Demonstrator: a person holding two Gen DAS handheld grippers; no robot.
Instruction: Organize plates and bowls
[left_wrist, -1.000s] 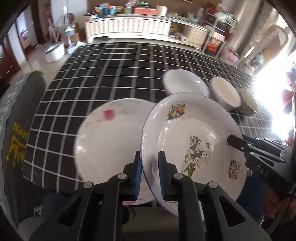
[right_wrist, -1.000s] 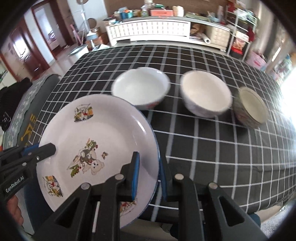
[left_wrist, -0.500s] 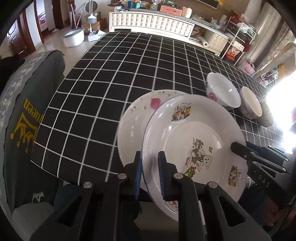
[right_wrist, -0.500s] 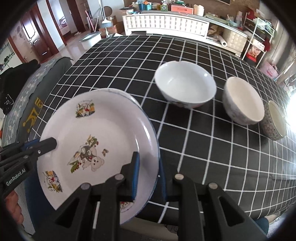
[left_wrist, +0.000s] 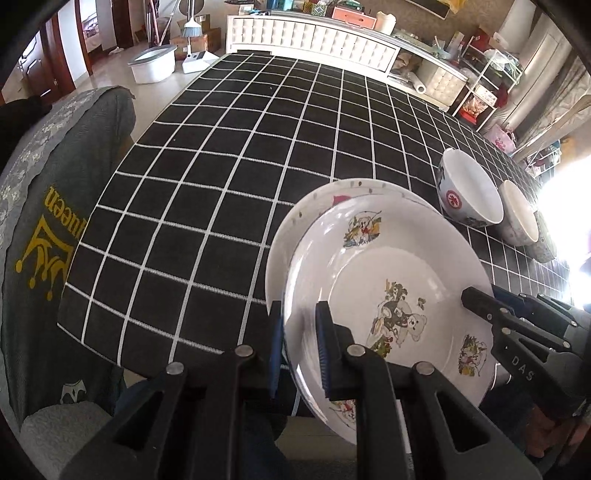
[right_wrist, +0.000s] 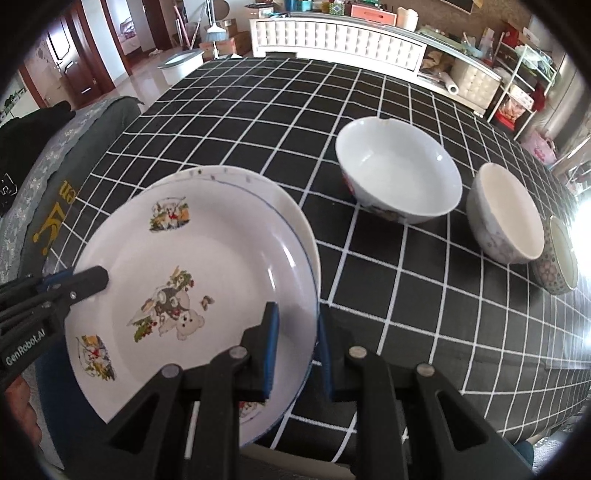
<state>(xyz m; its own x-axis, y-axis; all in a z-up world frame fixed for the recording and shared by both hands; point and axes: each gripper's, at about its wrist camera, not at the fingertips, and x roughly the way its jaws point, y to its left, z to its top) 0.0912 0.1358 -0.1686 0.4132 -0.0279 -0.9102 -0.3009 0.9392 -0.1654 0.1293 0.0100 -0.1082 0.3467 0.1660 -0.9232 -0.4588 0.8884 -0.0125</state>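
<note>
Cartoon plate (left_wrist: 388, 280) clamped by L claw (left_wrist: 300, 347) & R claw (right_wrist: 295, 345), above 2nd plate (left_wrist: 291, 236)

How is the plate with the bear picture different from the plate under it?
The bear plate has cartoon pictures; the lower plate shows small specks and a red mark. The bear plate is gripped at its edges; the lower plate lies on the checked tablecloth, mostly covered. Both are round and white.

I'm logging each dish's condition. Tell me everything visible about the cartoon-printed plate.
The white round cartoon-printed plate looks like glazed ceramic or enamel, shallow, with a thin blue rim line, a bear picture in its middle and smaller prints around it. The left gripper and right gripper clamp opposite edges. It sits over the plain white plate near the table's edge; contact is unclear.
</note>
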